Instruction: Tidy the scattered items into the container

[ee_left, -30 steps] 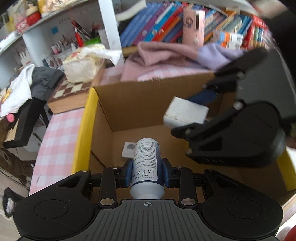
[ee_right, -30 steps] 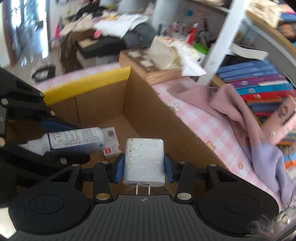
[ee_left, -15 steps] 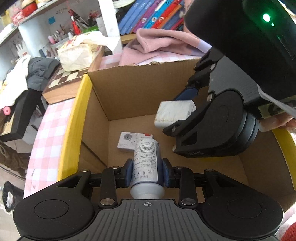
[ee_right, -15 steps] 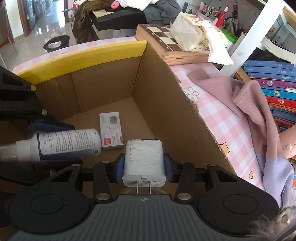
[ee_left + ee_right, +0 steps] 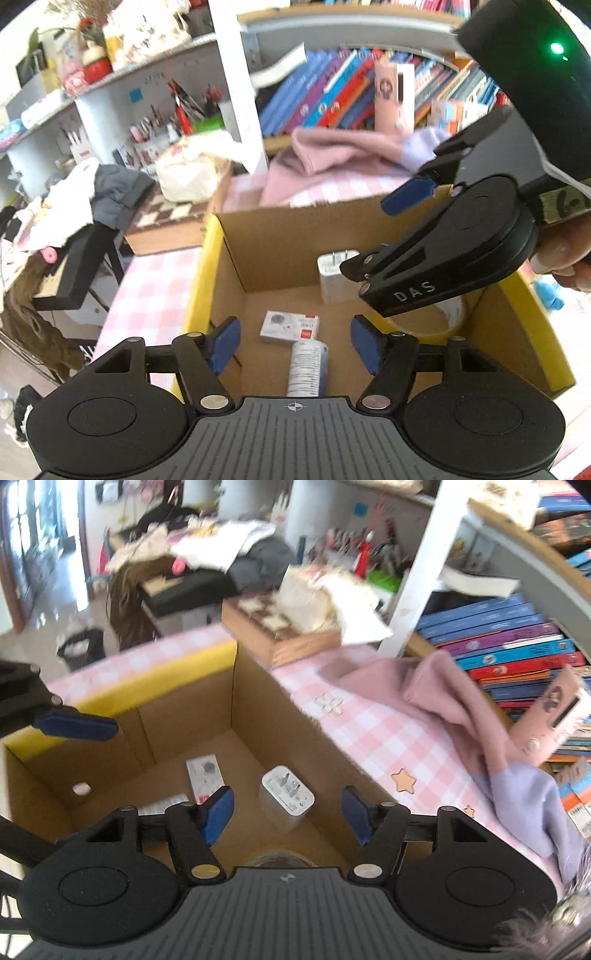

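A cardboard box (image 5: 280, 240) with yellow flaps holds a white spray bottle (image 5: 307, 367) lying on its floor, a small white packet (image 5: 289, 326), a white plug charger (image 5: 337, 275) standing by the far wall, and a roll of tape (image 5: 437, 317). My left gripper (image 5: 295, 345) is open and empty above the bottle. My right gripper (image 5: 288, 812) is open and empty above the charger (image 5: 288, 797); it also shows in the left wrist view (image 5: 402, 229). The packet (image 5: 205, 777) shows in the right wrist view too.
The box (image 5: 184, 709) stands on a pink checked tablecloth (image 5: 373, 734). A pink and lilac garment (image 5: 454, 716) lies beside it. A wooden chessboard box (image 5: 280, 635), a bookshelf of books (image 5: 351, 99) and a pink carton (image 5: 550, 716) are close by.
Both grippers opened and rose. The bottle dropped from my left gripper onto the box floor. The charger dropped from my right gripper and stands by the box wall.
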`<state>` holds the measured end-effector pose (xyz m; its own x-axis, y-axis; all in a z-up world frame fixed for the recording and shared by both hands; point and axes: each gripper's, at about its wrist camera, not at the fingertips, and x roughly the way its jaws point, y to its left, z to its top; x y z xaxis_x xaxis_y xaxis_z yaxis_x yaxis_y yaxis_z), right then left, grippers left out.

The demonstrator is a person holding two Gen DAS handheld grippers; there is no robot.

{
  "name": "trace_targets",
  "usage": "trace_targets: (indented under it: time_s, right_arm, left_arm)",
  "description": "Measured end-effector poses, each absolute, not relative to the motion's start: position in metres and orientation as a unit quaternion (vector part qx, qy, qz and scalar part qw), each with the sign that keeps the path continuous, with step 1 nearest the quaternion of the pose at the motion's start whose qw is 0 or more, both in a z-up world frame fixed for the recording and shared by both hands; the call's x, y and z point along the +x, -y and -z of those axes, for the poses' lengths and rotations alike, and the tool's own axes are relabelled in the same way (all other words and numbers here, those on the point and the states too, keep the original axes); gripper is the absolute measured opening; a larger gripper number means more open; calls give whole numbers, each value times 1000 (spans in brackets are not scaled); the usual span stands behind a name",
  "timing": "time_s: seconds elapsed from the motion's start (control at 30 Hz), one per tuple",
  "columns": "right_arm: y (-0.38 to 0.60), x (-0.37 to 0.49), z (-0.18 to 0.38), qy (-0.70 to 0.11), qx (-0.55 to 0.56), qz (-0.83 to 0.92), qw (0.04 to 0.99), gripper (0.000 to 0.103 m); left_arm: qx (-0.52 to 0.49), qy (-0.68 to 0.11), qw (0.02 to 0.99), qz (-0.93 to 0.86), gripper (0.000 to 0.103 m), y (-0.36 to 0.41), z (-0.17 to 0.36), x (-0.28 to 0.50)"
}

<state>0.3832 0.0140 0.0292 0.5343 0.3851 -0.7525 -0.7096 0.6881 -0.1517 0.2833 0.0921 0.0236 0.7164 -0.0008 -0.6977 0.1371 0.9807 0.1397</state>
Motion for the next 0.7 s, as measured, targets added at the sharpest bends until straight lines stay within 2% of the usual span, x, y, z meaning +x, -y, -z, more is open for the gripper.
trace_targets:
  time_s: [0.4,0.7]
  right_arm:
    - [11,313,-80,-286,-180,-297,893,62]
    - [42,251,-95,-240,-143,-236,931,62]
  left_arm:
    - [100,-300,948,35,77,-87,-65,217]
    - [94,-267,959,34,82,-83,-78,161]
